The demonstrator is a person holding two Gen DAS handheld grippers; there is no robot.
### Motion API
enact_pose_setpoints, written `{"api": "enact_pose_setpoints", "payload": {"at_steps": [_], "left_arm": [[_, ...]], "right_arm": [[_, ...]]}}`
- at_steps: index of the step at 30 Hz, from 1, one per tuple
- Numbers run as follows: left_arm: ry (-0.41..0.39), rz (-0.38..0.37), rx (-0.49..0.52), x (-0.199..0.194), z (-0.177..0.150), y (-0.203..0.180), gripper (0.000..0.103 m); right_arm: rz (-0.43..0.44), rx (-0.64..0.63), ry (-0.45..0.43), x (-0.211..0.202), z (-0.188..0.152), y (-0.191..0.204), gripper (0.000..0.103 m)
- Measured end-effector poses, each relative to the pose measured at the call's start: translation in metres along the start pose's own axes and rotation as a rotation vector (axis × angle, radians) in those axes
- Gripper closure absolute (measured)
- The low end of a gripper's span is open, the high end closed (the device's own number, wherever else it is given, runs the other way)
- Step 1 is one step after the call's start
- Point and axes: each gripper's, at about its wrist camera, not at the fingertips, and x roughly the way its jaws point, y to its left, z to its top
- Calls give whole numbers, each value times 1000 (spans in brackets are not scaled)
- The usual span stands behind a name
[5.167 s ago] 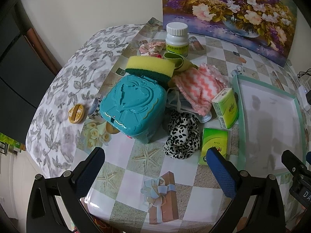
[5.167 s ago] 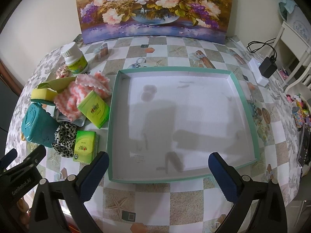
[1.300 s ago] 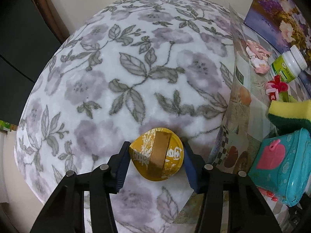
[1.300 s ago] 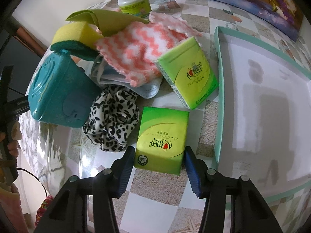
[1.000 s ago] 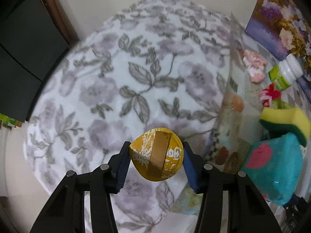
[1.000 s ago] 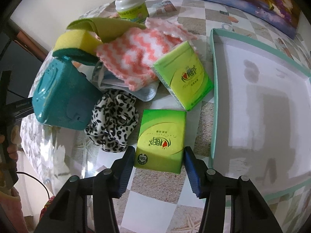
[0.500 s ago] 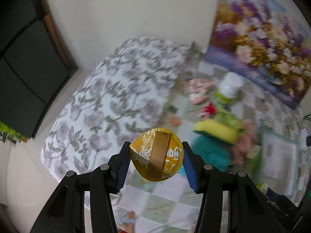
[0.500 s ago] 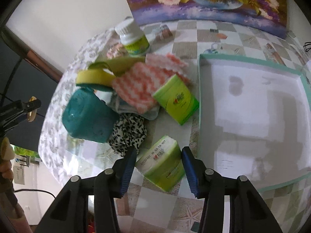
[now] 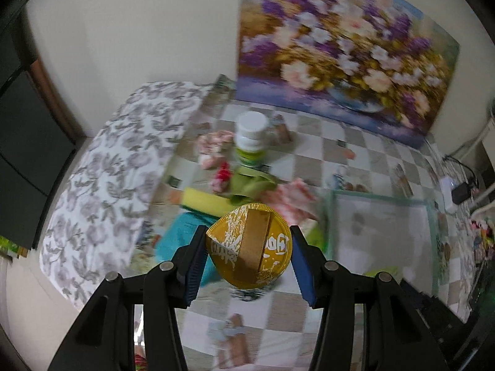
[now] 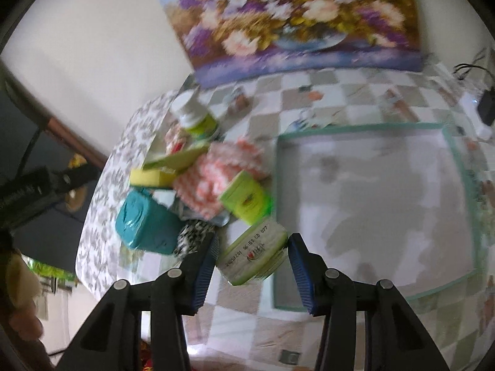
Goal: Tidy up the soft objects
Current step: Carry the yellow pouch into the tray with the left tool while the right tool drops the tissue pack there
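Both loads have come up off the table since a second ago. The left gripper [image 9: 249,255] is clamped on the gold pouch [image 9: 250,249], now high over the teal case [image 9: 179,241]. The right gripper [image 10: 253,264] pinches the green tissue pack [image 10: 252,256], lifted beside the tray [image 10: 458,160], which looks like the drop spot. The cloth-and-sponge pile [image 10: 213,179] near the tray's left edge stays below both.

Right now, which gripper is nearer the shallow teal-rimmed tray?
Right. The right gripper, holding a green tissue pack, hangs by the tray's near left corner. The left gripper, holding a gold pouch, is farther left, above the teal box.
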Motion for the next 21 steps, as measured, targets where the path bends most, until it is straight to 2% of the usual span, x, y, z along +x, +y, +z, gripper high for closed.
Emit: {"api": "enact_pose_setpoints", "payload": {"at_steps": [4,11,16,21], "left_arm": [[9,-28,30,2,-4,-33,50],[17,-118,119,7,-13,-97,49],[47,-159,176,22,-27,-135,49],[87,-177,213,40,-42,-154,49]], "right_arm": [[-43,59,-49,-18,8,-27,53],[-213,162,-131,-51,16,-89,53],[-263,260,-144,-64,14,-136,53],[-319,337,-143,-72,9,-176,53]]}}
